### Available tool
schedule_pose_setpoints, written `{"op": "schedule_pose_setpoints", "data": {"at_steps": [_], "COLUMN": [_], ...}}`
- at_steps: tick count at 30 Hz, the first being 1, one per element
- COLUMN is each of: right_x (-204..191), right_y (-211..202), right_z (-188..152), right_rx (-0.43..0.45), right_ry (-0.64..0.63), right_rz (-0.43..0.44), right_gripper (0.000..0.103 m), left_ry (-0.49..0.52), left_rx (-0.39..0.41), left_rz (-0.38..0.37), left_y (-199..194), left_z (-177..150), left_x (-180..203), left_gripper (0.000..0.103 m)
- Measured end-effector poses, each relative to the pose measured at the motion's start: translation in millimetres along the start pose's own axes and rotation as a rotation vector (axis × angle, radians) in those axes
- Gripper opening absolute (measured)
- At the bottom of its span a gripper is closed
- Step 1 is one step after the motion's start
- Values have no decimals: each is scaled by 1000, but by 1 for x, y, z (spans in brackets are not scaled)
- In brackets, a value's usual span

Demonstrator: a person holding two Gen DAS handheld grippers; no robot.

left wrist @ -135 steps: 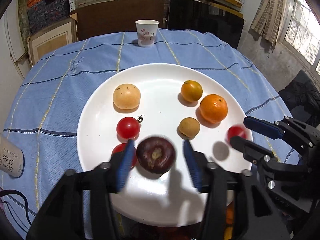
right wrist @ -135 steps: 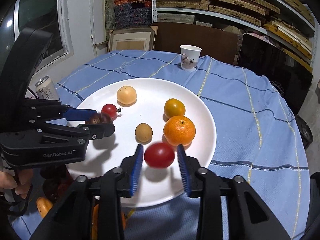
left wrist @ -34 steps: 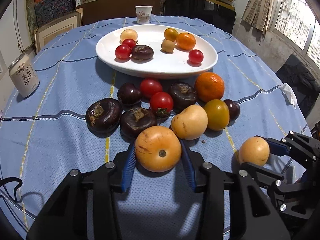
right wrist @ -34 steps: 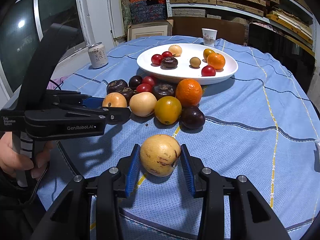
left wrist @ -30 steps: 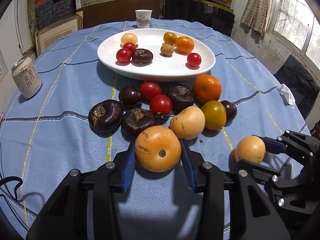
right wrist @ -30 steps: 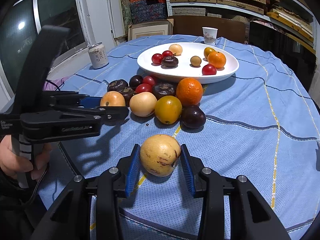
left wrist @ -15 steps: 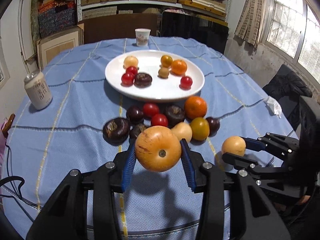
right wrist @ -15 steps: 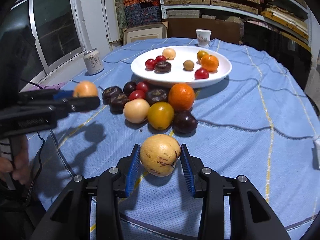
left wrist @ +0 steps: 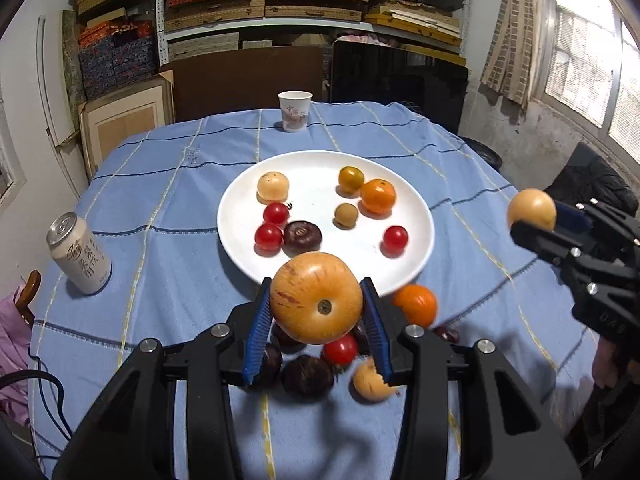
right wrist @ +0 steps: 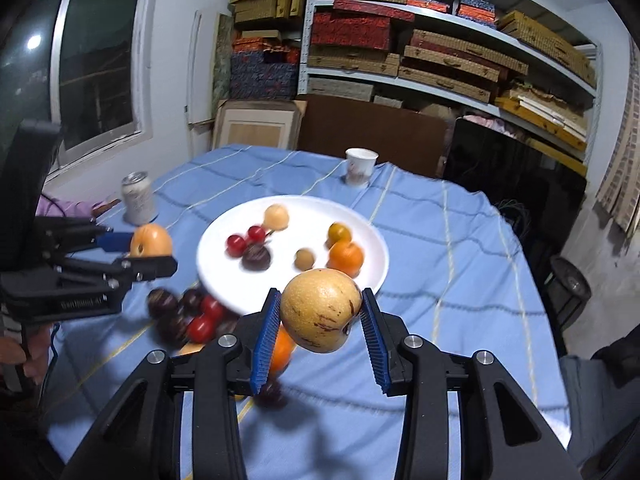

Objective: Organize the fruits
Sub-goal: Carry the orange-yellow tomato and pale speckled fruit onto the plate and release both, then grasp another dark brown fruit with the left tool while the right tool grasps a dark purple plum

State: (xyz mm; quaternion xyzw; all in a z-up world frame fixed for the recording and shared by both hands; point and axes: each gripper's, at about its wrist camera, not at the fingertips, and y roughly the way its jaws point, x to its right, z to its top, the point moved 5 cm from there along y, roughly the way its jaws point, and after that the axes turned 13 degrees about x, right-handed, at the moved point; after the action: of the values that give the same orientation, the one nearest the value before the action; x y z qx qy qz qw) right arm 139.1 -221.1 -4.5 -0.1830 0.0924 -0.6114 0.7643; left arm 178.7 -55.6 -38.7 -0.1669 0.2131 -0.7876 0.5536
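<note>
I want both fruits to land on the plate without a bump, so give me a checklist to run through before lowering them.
1. Left gripper shut on the large orange-tan round fruit: ok, both blue pads touch its sides.
2. Right gripper shut on the speckled yellow round fruit: ok.
3. Both fruits lifted clear of the blue checked tablecloth: ok.
4. Bare space on the white round plate: ok, the middle strip and near rim are free.
5. Grippers apart from each other: ok, the right one sits off to the side in the left wrist view.
6. Exact height above the plate: cannot tell.
</note>
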Motion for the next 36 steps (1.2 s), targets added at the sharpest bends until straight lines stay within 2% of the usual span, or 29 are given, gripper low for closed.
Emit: {"op": "schedule_pose_setpoints", "data": {"at_steps": [7,18,19,20,21,23,27,29,33,36], "right_x": [14,17,16,15,15,16,16,10,-10,-24], "right_y": [54,146,150,152,151,143,114,92,47,29], "right_z": [7,-9,-11,-11,-9,-5,-2,-8,-42,-75], "right_rx": [-46,-161,-164,-158,-147,-120,-104,-110,-156,-204], "right_ry": [4,46,43,36,34,38,31,11,-29,-69], "right_rz": [-10,66,64,56,49,40,21,23,74,73], "right_gripper": [41,41,42,49,55,58,58,58,58,57], "left_ry": [-4,-46,-49,-53,-53,-52,-74,-64,-10,14], "left_rx": [-49,-178,-187,-179,-163,-126,-78,-68,-88,-107], "left_rz": [19,-12,-13,-15,-11,-4,-11,-11,-14,-8], "left_y": [46,118,121,120,117,106,75,56,22,10], "left_z": [5,-12,-13,-12,-9,-1,5,-2,-38,-65], "left_x": [-7,-16,-16,-17,-18,-20,-27,-28,-26,-25], "left_gripper": [42,42,48,62,68,77,81,90,90,90]}}
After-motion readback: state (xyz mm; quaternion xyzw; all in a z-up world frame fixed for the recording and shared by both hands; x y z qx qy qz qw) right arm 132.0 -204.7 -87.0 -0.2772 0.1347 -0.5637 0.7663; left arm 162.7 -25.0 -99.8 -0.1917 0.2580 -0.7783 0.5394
